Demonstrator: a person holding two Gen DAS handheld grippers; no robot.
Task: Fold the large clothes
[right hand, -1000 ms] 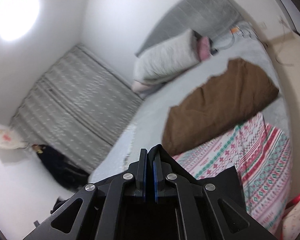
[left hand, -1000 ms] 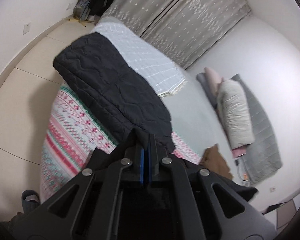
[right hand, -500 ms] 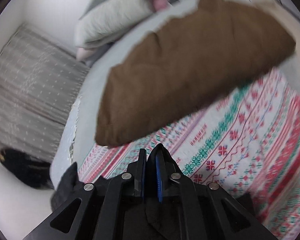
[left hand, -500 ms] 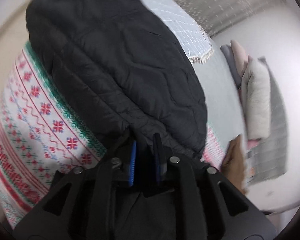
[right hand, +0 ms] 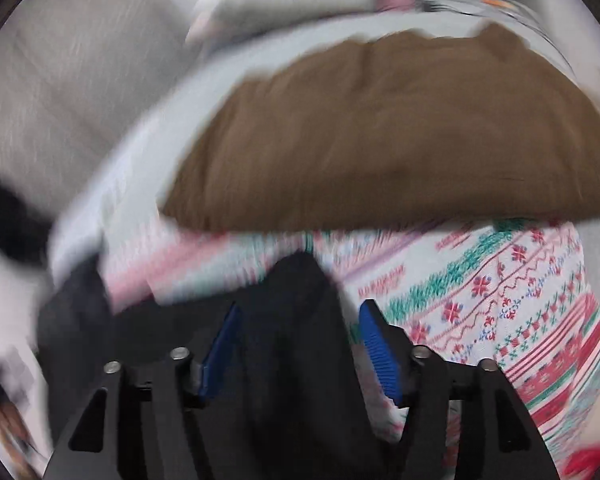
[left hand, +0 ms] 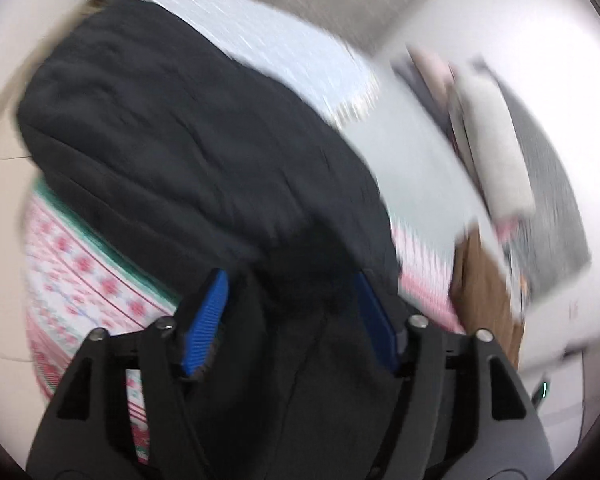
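A black quilted garment (left hand: 188, 152) lies folded on a patterned red, green and white blanket (left hand: 72, 296) on the bed. My left gripper (left hand: 292, 316) is open, its blue pads (left hand: 204, 320) spread wide, with black fabric lying loose between them. In the right wrist view my right gripper (right hand: 300, 344) is open too, and a black corner of the garment (right hand: 300, 320) sits between its pads over the patterned blanket (right hand: 500, 308). Both views are motion-blurred.
A folded brown garment (right hand: 400, 132) lies on the bed just beyond the patterned blanket; it also shows in the left wrist view (left hand: 484, 292). A pale checked cloth (left hand: 284, 48), pillows (left hand: 492, 140) and grey curtains (right hand: 60, 80) lie farther off. Floor tiles (left hand: 0, 184) are at left.
Both grippers were shut on the black garment and have opened, letting it go. Both have dropped closer to the bed, and the garment now rests on the patterned blanket.
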